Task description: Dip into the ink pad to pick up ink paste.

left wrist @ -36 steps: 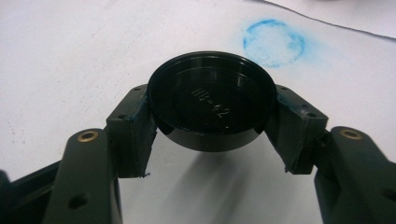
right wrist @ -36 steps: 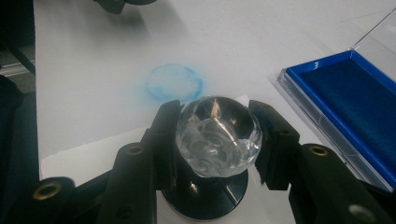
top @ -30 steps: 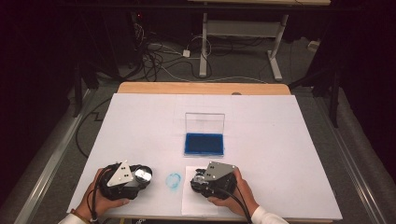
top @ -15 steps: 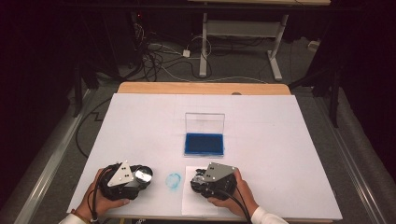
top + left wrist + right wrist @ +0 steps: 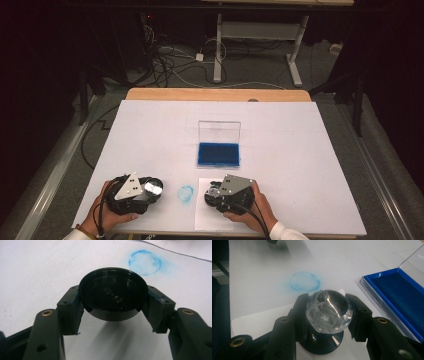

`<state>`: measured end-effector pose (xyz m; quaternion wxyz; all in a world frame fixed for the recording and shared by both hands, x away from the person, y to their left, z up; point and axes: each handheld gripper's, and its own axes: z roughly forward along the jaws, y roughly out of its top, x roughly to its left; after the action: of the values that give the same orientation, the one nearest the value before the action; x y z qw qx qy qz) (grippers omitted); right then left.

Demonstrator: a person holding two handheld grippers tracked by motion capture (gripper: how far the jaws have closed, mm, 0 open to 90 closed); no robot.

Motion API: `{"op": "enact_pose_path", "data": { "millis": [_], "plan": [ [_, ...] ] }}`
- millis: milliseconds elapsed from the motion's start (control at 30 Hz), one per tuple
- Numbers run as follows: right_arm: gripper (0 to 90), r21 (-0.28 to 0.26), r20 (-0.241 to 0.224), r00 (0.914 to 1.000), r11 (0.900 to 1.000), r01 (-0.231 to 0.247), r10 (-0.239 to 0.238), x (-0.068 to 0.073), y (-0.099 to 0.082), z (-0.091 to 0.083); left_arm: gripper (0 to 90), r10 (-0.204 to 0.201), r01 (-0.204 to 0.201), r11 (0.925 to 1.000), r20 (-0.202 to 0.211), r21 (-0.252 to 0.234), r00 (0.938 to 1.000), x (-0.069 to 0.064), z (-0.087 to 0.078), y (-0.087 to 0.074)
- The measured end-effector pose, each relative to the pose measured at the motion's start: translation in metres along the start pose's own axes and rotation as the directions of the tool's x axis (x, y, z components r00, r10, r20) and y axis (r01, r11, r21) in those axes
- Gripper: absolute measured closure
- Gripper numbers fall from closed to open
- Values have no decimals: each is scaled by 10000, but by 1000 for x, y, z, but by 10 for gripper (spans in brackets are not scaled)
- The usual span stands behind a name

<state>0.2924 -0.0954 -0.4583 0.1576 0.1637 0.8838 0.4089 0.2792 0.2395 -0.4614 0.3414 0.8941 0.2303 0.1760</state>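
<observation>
Left gripper point(image 5: 112, 322) is clamped on the black cap point(image 5: 113, 293), right gripper point(image 5: 328, 317) on the clear-knobbed stamp point(image 5: 329, 311) (over the paper sheet point(image 5: 207, 220) by the table's near edge). Likely next: press the stamp down squarely.

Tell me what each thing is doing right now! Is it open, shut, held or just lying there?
Left gripper: shut on the black round cap.
Right gripper: shut on the clear-knobbed stamp, which stands upright on the paper sheet.
Blue ink pad case: open, clear lid standing up.
Blue ring print: smudged on the white table cover, untouched.
</observation>
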Motion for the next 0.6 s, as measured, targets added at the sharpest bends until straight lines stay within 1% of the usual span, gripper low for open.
{"op": "enact_pose_path", "data": {
  "millis": [100,233,600],
  "plan": [
    [570,-3,-4,10000,10000,26,-26,0,0,0,362,21,-21,10000,9,8,10000,0,0,0],
    [570,-20,-77,10000,10000,-54,54,-1,-1,-1,363,3,-3,10000,20,-1,10000,0,0,0],
    [570,90,-55,10000,10000,28,-27,0,1,1,362,28,-29,10000,59,39,10000,-1,1,1]
  ]
}}
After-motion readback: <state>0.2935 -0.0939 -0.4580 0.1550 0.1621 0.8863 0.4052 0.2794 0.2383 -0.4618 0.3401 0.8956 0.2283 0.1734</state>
